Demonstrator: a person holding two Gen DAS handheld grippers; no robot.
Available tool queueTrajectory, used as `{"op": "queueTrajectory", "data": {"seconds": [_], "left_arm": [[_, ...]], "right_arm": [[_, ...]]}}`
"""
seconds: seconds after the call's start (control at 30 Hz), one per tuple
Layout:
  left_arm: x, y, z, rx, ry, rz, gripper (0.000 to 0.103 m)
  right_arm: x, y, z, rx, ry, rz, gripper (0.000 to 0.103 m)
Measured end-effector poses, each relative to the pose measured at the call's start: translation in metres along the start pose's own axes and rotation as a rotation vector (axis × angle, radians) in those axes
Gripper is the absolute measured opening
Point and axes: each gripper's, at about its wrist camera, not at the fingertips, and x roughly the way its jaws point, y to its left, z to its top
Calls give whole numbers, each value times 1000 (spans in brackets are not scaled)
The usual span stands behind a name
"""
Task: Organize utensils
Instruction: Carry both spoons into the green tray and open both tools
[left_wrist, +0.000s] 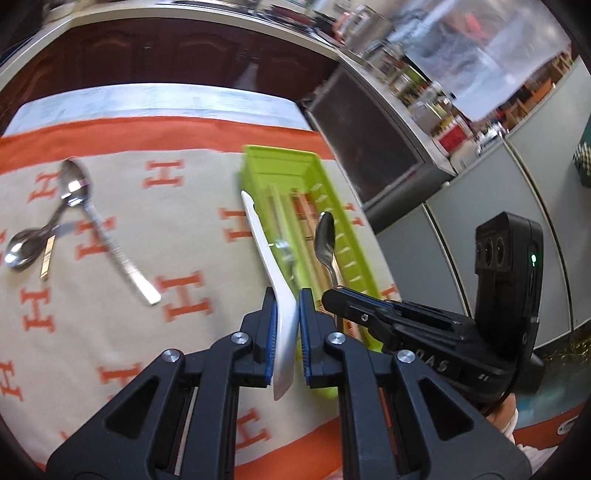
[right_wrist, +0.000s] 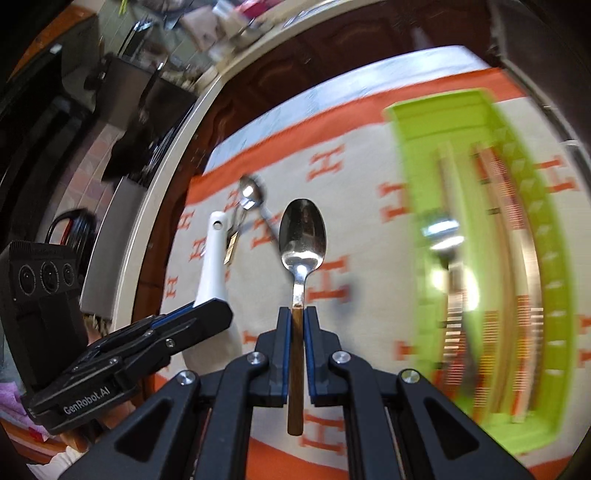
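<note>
My left gripper (left_wrist: 286, 306) is shut on a long white ceramic spoon (left_wrist: 267, 243), which hangs above the cloth beside the lime-green utensil tray (left_wrist: 277, 155). In the right wrist view, my right gripper (right_wrist: 297, 314) is shut on the wooden handle of a metal spoon (right_wrist: 303, 236), left of the green tray (right_wrist: 436, 107). Each view shows the other gripper: the right gripper (left_wrist: 332, 295) with its metal spoon (left_wrist: 325, 240) over the tray, and the left gripper (right_wrist: 218, 310) with the white spoon (right_wrist: 212, 266). Two metal spoons (left_wrist: 74, 184) lie crossed on the cloth at left.
The tray holds wooden chopsticks (right_wrist: 506, 229) and a shiny spoon (right_wrist: 443, 236). The beige cloth with orange H marks (left_wrist: 184, 221) covers the table. Dark wooden cabinets (left_wrist: 166, 51) stand behind it. A dark appliance front (left_wrist: 369, 147) and grey panels are at the right.
</note>
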Motion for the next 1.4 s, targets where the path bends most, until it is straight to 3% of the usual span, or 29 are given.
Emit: {"op": "queueTrajectory", "data": {"seconds": [0.13, 0.2, 0.57, 0.67, 0.73, 0.87, 1.0, 1.4], "left_arm": [[28, -29, 8, 14, 24, -6, 8], [45, -38, 9, 2, 42, -11, 8], [102, -31, 0, -55, 114, 38, 9], [104, -25, 0, -62, 120, 67, 9], [102, -25, -1, -53, 124, 78, 15], [88, -23, -5, -53, 109, 70, 26], [66, -23, -10, -45, 52, 114, 46], [30, -10, -29, -39, -13, 201, 47]], "right_arm": [[-29, -30, -2, -3, -71, -144, 6], [-37, -43, -3, 2, -90, -174, 6], [-20, -72, 7, -69, -54, -331, 7], [-15, -74, 5, -93, -33, -330, 7], [-13, -72, 5, -110, -24, -331, 7], [-15, -74, 5, -104, -34, -328, 8], [-20, -72, 4, -101, -47, -315, 8], [-22, -55, -14, -108, -34, -293, 8]]}}
